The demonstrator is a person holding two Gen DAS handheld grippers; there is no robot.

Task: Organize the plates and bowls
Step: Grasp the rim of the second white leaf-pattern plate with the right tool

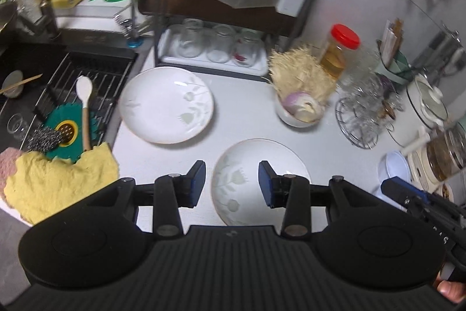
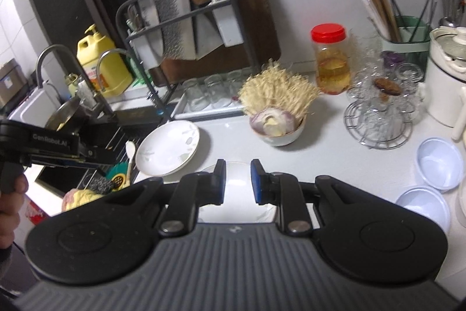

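Nearest in, the left gripper (image 1: 232,183) hangs above the counter with its jaws apart and nothing between the blue pads. Straight beneath it sits the near plate (image 1: 256,179), flat on the white counter (image 1: 241,112), untouched. Over on the other side, the right gripper (image 2: 238,179) has its jaws at a narrow gap, also with nothing pinched; the same white plate shows through that gap, below the fingers and not in contact with them.

Moving out: a second plate (image 1: 166,104), same pale leaf pattern, lies alone by the sink (image 1: 29,72) edge, well apart from the first. So the plates are not stacked yet. To the right, two pale blue bowls (image 2: 439,159) sit side by side near the counter's edge, touching or nearly so, not nested.

Further back, a white bowl (image 2: 276,136) holds onion pieces and a dry straw-like bundle; whether that one counts is hard to judge. Behind it, the dish rack (image 1: 233,5) holds only glasses on its lower tray, no plates or bowls that I can see.

My read: early days. Nothing looks gathered; both plates and both blue bowls remain to be put together or racked.
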